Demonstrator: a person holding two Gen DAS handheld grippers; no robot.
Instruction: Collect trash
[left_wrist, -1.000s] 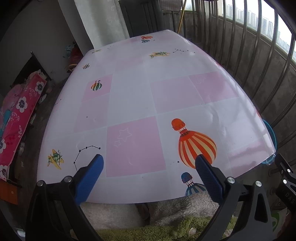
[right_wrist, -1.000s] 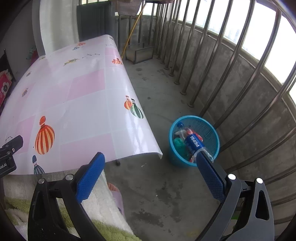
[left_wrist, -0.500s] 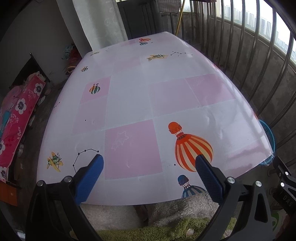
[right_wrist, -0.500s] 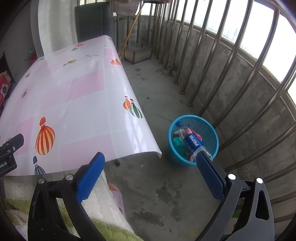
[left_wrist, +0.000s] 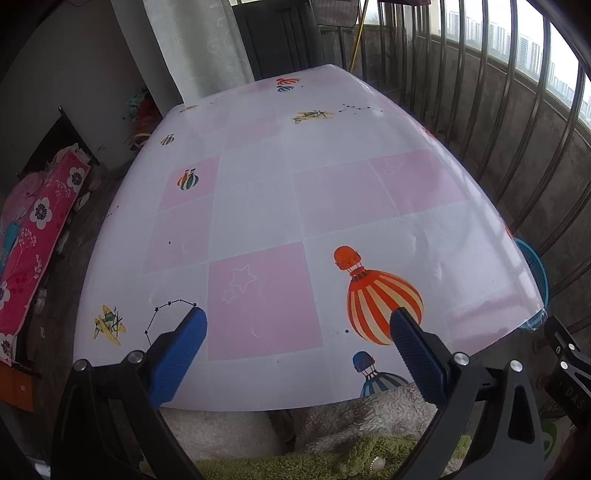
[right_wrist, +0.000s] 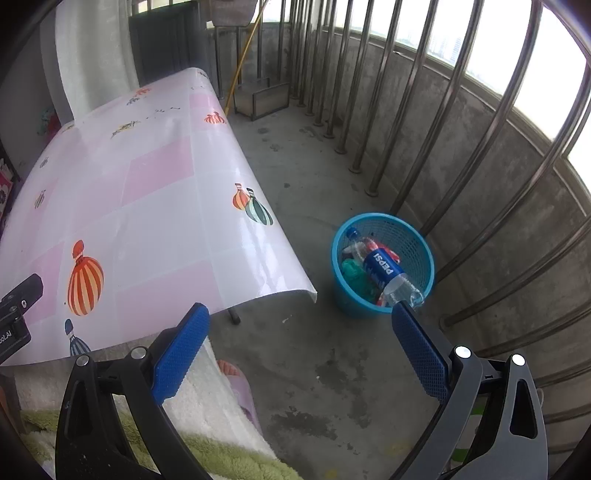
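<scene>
A blue mesh waste basket (right_wrist: 419, 240) stands on the concrete floor right of the table. A Pepsi bottle (right_wrist: 382, 267) lies slanted in it over green and red trash. Only the basket's rim (left_wrist: 537, 266) shows past the table corner in the left wrist view. My right gripper (right_wrist: 299, 334) is open and empty, held above the floor in front of the basket. My left gripper (left_wrist: 295, 338) is open and empty over the near edge of the table (left_wrist: 258, 206), whose pink-and-white balloon-print cloth shows no loose items.
Steel railing bars (right_wrist: 461, 122) and a low concrete wall close the right side. A broom handle (right_wrist: 243, 59) and a metal frame (right_wrist: 262, 98) stand beyond the table. A pink flowered cloth (left_wrist: 33, 229) lies at the left. A slippered foot (right_wrist: 236, 380) shows below.
Both views shifted slightly; the left gripper drew back a little over the table's near edge. Both grippers stay open and empty.
</scene>
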